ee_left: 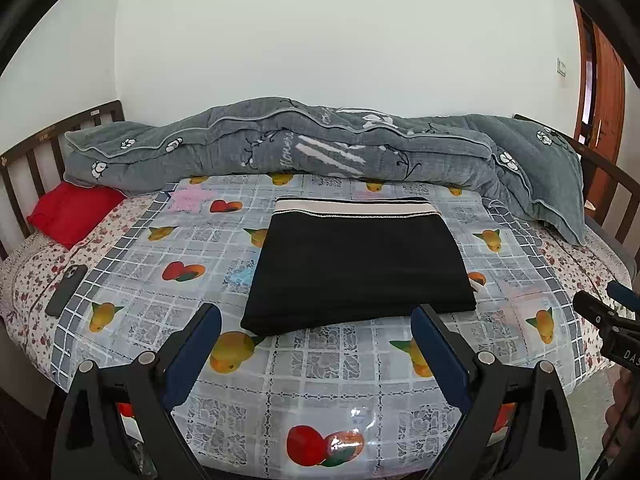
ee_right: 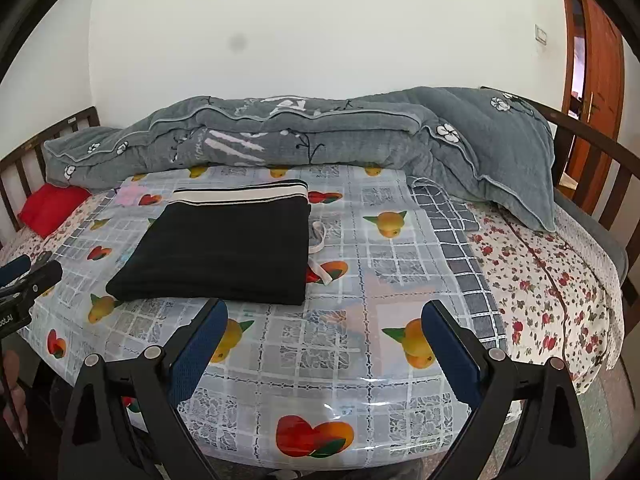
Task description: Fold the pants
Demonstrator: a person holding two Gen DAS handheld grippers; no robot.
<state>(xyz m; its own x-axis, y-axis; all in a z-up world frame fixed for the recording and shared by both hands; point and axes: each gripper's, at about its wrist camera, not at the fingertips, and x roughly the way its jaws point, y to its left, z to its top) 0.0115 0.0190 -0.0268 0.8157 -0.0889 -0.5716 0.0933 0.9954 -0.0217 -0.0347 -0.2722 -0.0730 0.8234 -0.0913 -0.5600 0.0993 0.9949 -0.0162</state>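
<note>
The black pants (ee_left: 356,268) lie folded into a flat rectangle on the fruit-print plastic sheet (ee_left: 328,364), their white-striped waistband at the far edge. They also show in the right wrist view (ee_right: 224,248), with a white drawstring (ee_right: 318,248) trailing out on their right side. My left gripper (ee_left: 316,320) is open and empty, held just in front of the pants' near edge. My right gripper (ee_right: 324,316) is open and empty, in front of and to the right of the pants. Each gripper shows at the edge of the other's view (ee_left: 612,312) (ee_right: 28,280).
A grey quilt (ee_left: 320,148) is bunched along the wall side of the bed. A red pillow (ee_left: 70,212) and a dark phone (ee_left: 66,290) lie at the left. Wooden bed rails (ee_left: 28,164) stand at both ends. A wooden door (ee_right: 596,92) is at the right.
</note>
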